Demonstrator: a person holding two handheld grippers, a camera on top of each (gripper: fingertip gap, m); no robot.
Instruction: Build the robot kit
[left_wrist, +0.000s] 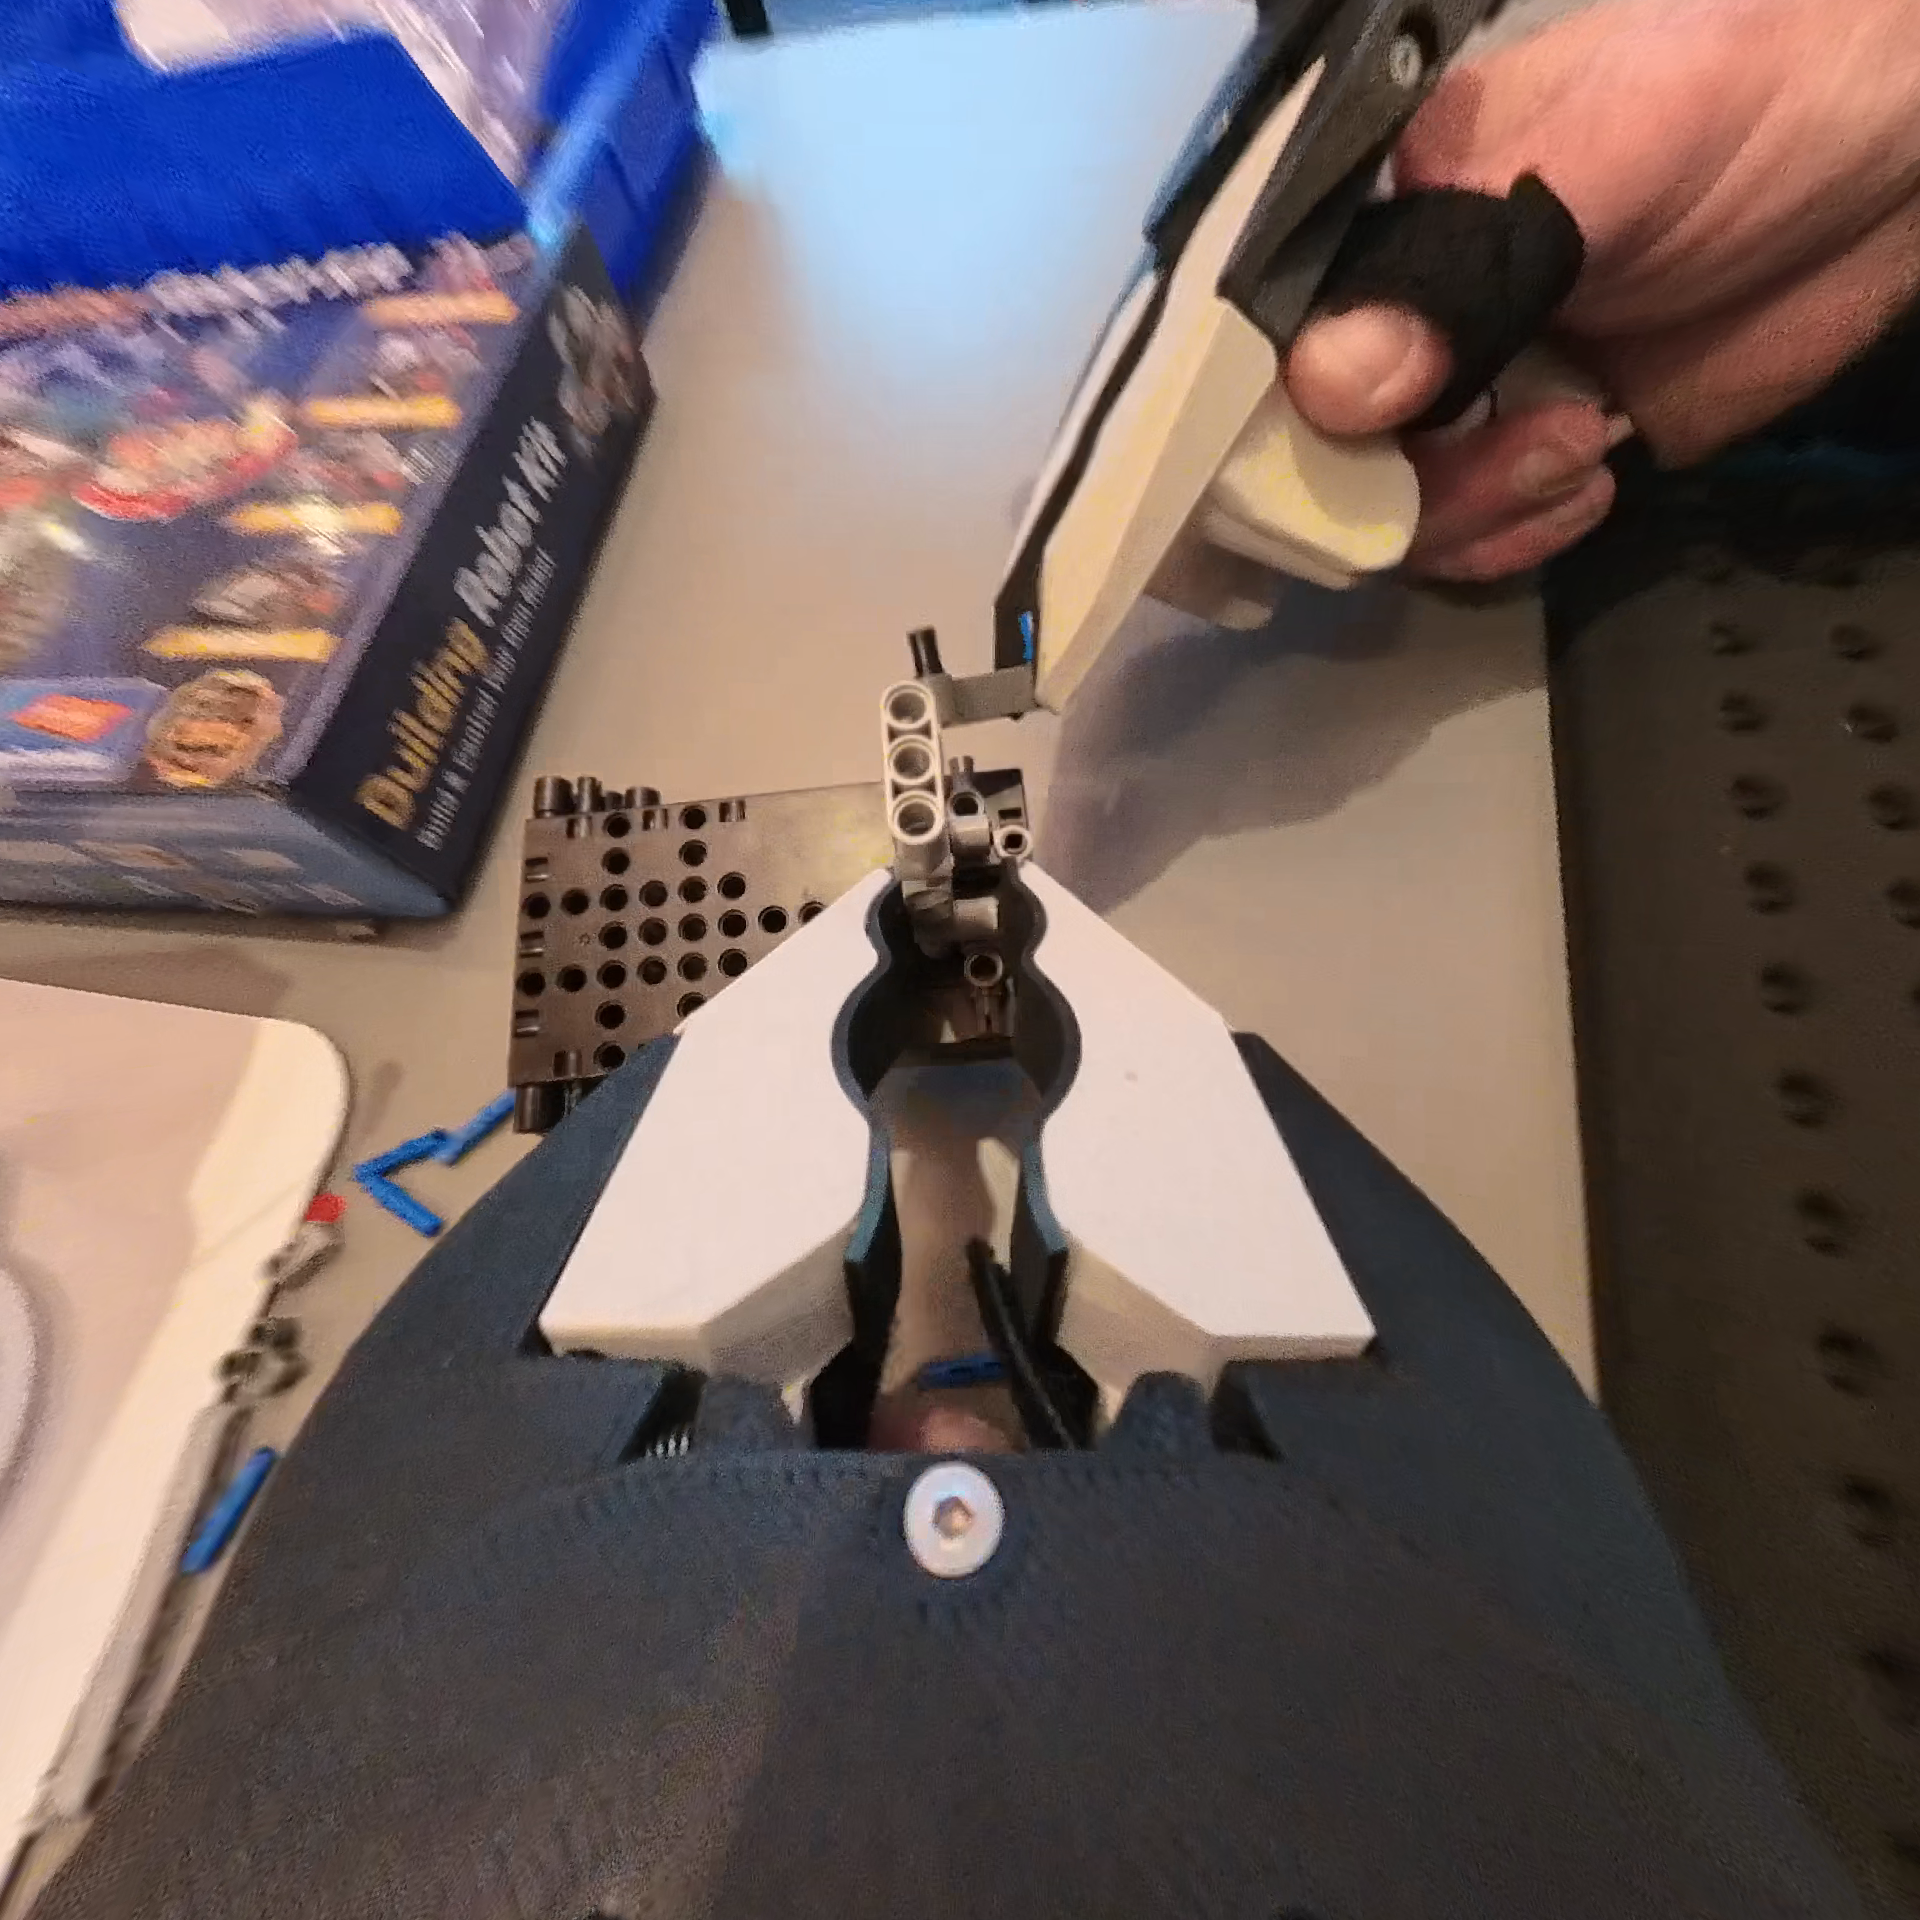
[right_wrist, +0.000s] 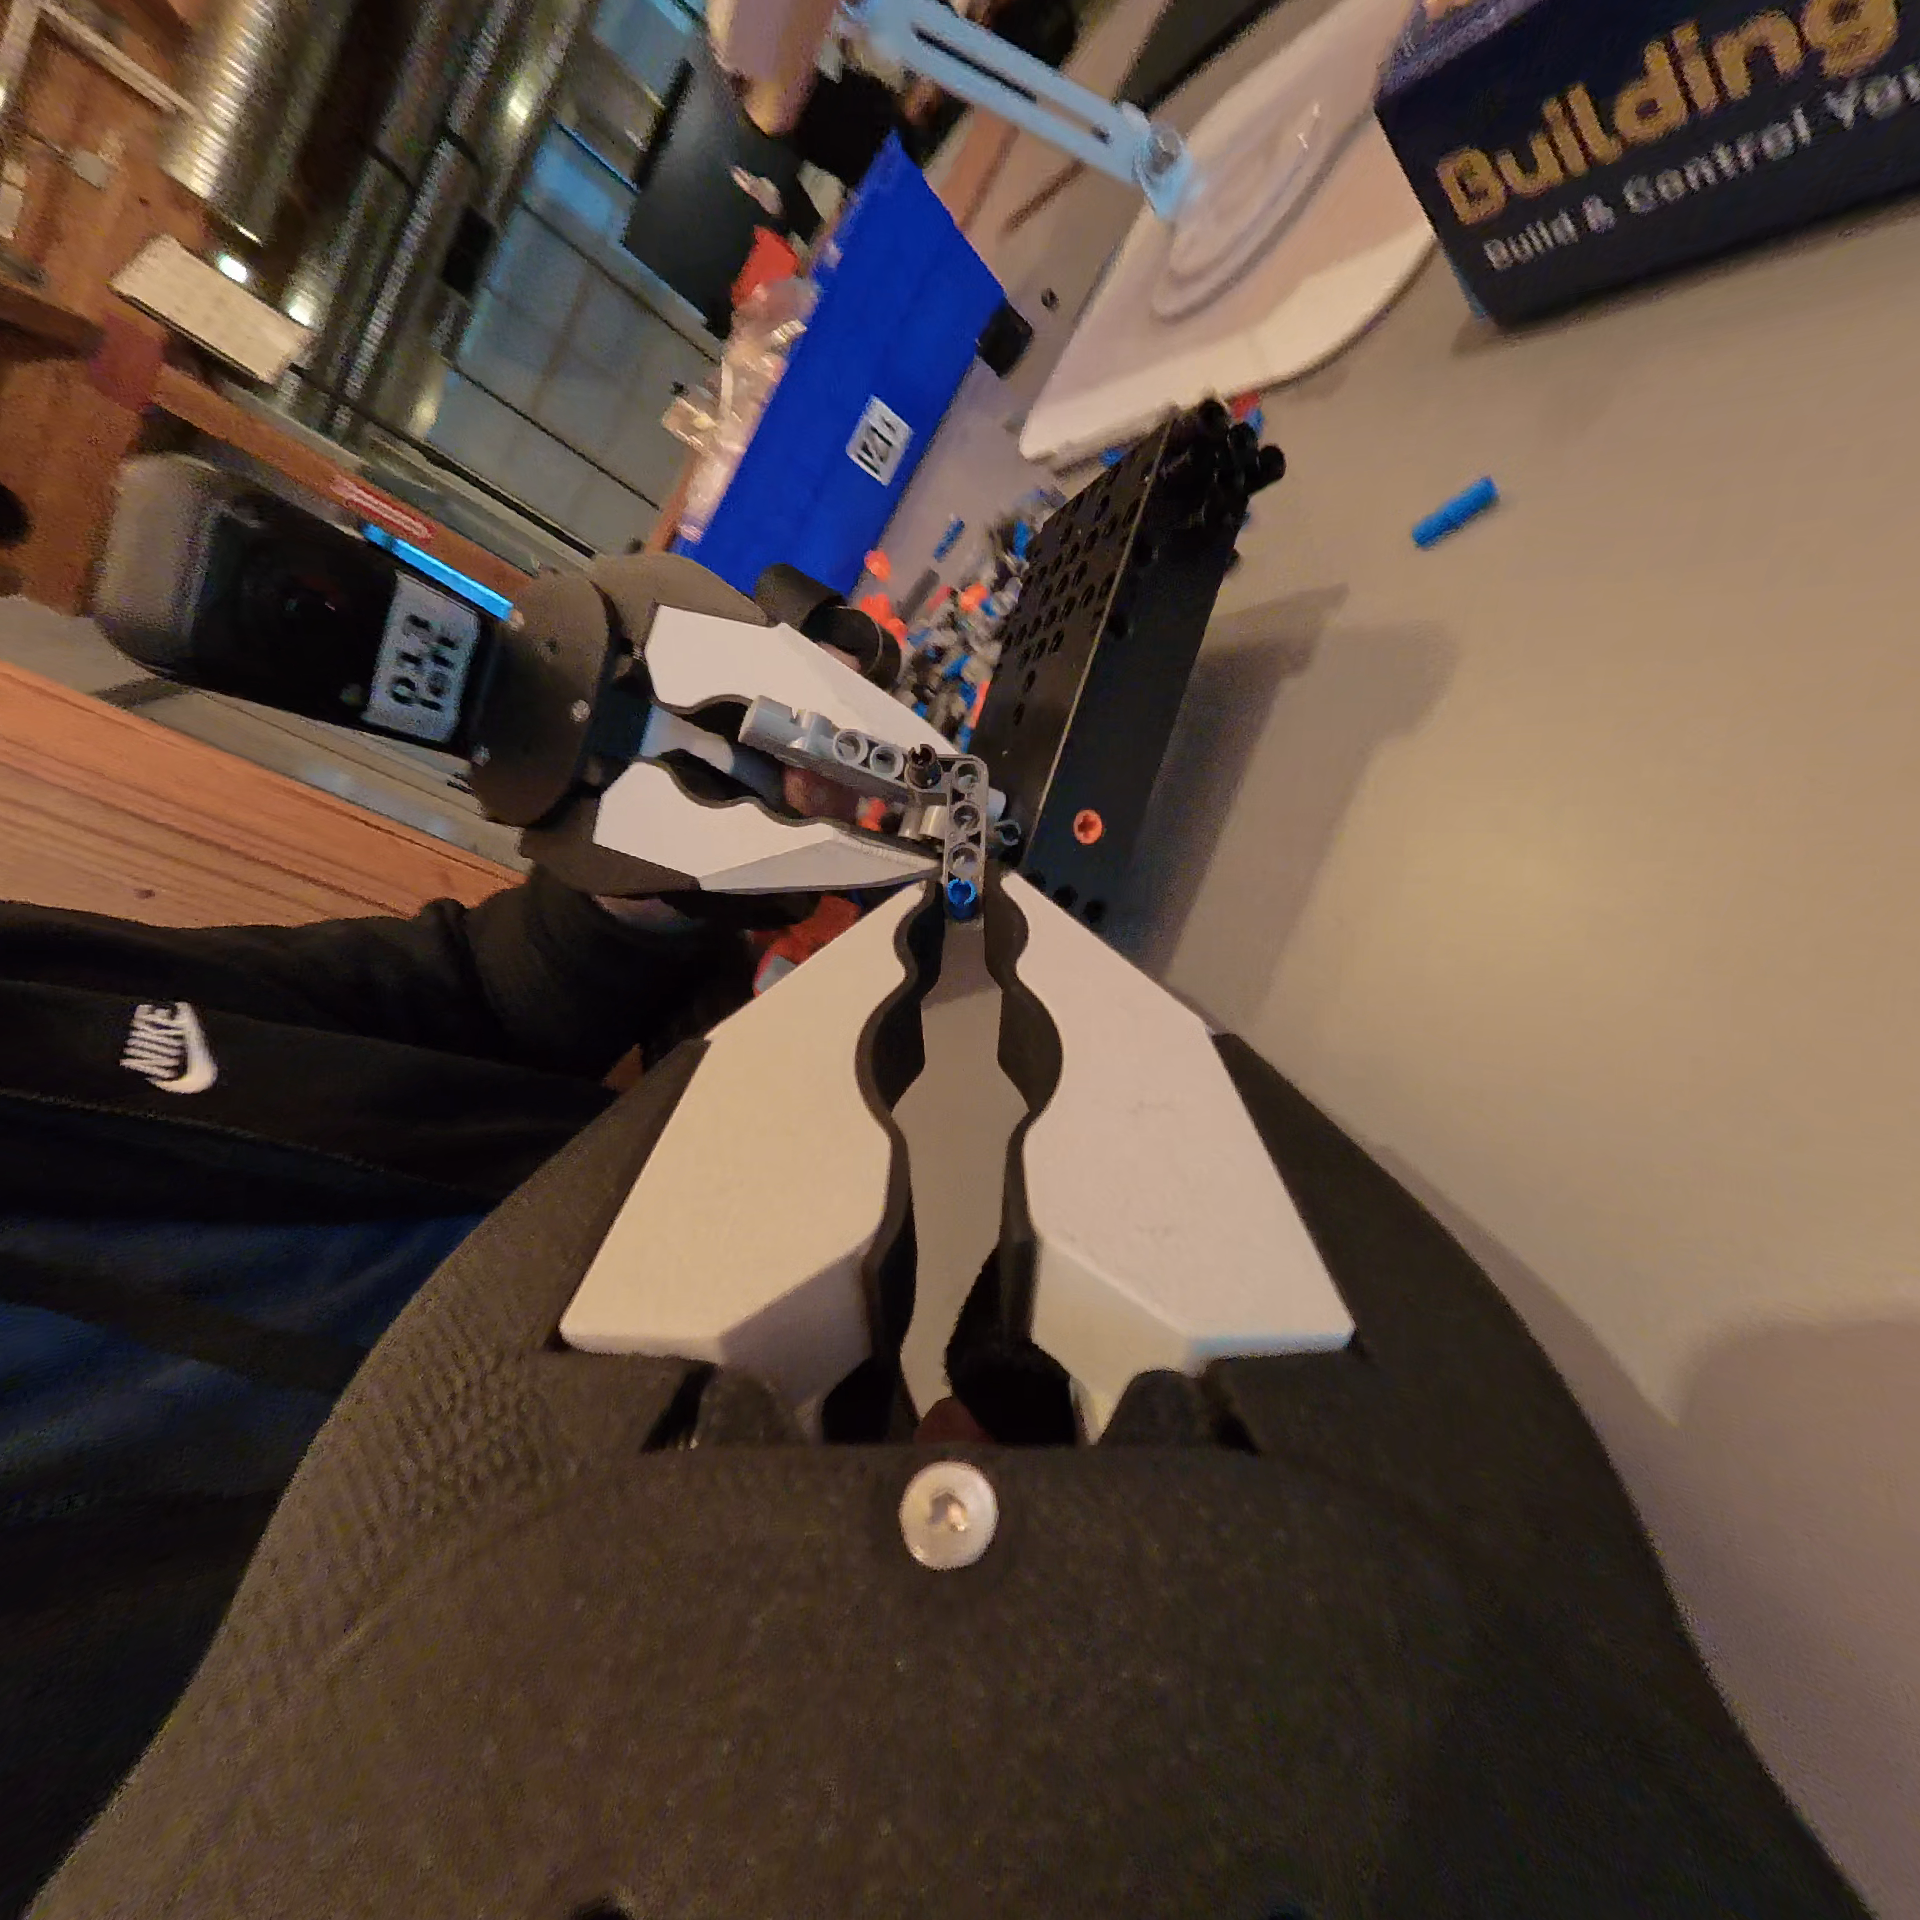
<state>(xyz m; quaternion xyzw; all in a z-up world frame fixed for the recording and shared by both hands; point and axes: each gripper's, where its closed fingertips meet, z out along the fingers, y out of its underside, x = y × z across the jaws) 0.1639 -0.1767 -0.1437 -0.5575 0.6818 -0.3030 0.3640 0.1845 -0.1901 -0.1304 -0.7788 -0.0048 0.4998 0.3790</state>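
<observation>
Left wrist view: kit box (left_wrist: 312, 623) sits at 10 o'clock with printed lettering on its side, blue bin (left_wrist: 260, 114) behind it, black perforated plate (left_wrist: 665, 925) flat on the table (left_wrist: 831, 520) just left of the tips, blue pins (left_wrist: 405, 1174) at 8. Left gripper (left_wrist: 961, 914) is nearly closed, pinching a grey beam assembly (left_wrist: 920, 790) that sticks up past the tips. Right gripper (left_wrist: 1023, 665) comes in from 1 o'clock in a hand (left_wrist: 1662, 260), clamped on a grey L-beam (left_wrist: 977, 696) touching the assembly's top.

Right wrist view: plate (right_wrist: 1101, 665) stands straight ahead, box (right_wrist: 1662, 156) at 1, white board (right_wrist: 1247, 281) at 12, sleeve with a logo (right_wrist: 260, 1039) at 9. Right gripper (right_wrist: 964, 914), almost shut, holds the L-beam (right_wrist: 964, 831) by its blue-pinned end; left gripper (right_wrist: 914, 821) grips the assembly (right_wrist: 831, 748) at 11.
</observation>
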